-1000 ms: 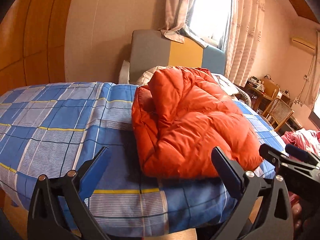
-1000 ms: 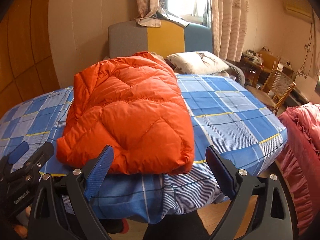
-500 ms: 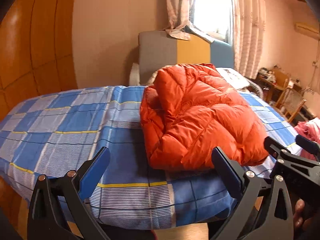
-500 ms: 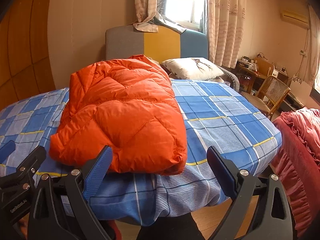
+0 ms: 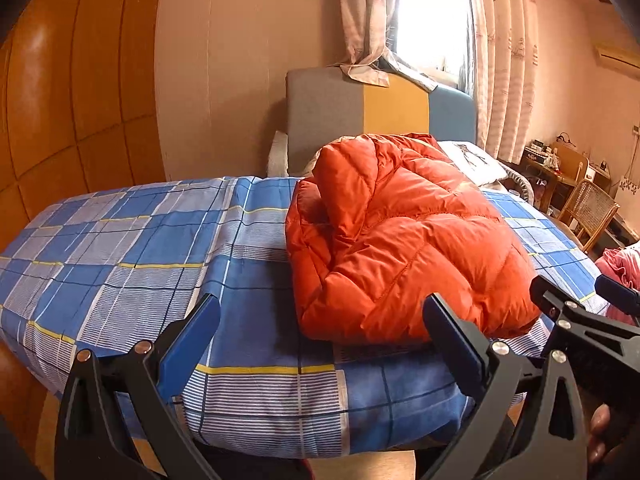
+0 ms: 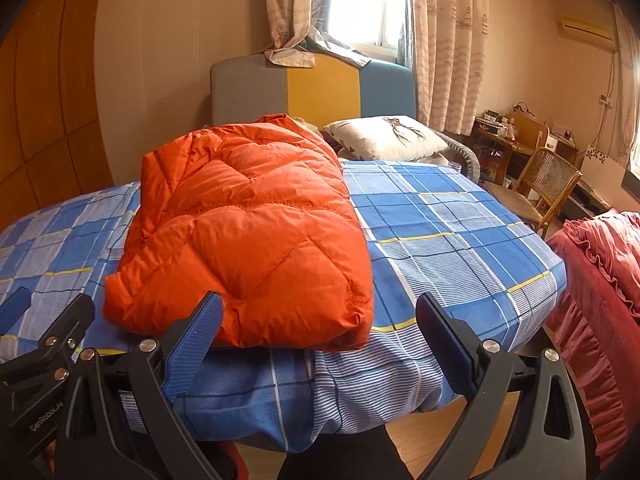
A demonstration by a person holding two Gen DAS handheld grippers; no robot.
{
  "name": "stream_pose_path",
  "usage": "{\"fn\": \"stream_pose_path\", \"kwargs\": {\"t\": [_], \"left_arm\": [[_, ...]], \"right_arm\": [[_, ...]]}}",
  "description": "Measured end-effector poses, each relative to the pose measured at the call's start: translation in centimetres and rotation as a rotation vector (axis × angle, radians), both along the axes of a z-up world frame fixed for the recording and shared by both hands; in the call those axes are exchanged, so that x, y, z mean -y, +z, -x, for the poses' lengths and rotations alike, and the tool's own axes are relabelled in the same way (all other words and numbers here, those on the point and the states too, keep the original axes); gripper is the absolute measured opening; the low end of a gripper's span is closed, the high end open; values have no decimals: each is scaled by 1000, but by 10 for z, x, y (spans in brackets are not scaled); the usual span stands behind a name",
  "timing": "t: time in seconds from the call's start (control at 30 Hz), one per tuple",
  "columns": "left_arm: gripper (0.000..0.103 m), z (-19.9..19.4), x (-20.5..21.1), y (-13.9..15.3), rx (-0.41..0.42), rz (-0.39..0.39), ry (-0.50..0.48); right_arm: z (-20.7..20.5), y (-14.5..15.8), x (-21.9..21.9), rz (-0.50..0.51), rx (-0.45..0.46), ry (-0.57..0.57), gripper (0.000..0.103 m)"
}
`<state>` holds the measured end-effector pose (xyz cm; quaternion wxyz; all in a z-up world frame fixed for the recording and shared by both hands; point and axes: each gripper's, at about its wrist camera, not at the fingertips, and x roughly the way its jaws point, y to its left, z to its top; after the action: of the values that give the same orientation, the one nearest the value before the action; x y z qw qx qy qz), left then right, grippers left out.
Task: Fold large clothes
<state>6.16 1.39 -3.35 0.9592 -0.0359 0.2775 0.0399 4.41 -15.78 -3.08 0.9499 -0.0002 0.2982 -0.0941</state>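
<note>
An orange quilted down jacket (image 5: 400,240) (image 6: 248,232) lies folded into a thick bundle on the blue checked bed cover (image 5: 132,248) (image 6: 440,216), near the front edge. My left gripper (image 5: 320,328) is open, held off the front edge of the bed, with nothing between its fingers. My right gripper (image 6: 316,324) is open too, just short of the jacket's near hem and apart from it. The other gripper shows at the right edge of the left wrist view and at the left edge of the right wrist view.
A grey, yellow and blue headboard (image 6: 312,88) stands behind the bed under a curtained window. A white pillow (image 6: 388,136) lies at the back right. A rattan chair (image 6: 548,184) and a desk stand to the right. Red bedding (image 6: 600,264) sits beside the bed.
Both grippers have drawn back and risen a little from the bed edge, so the jacket sits slightly farther off. The jacket has not moved and both grippers stay open.
</note>
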Motion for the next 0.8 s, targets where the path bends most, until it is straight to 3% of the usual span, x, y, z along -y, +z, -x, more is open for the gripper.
{"fn": "stream_pose_path", "kwargs": {"t": [0.8], "left_arm": [[101,6,-1,12,39,-6,27]], "right_arm": [[4,10,-10,24,10,31,97]]}}
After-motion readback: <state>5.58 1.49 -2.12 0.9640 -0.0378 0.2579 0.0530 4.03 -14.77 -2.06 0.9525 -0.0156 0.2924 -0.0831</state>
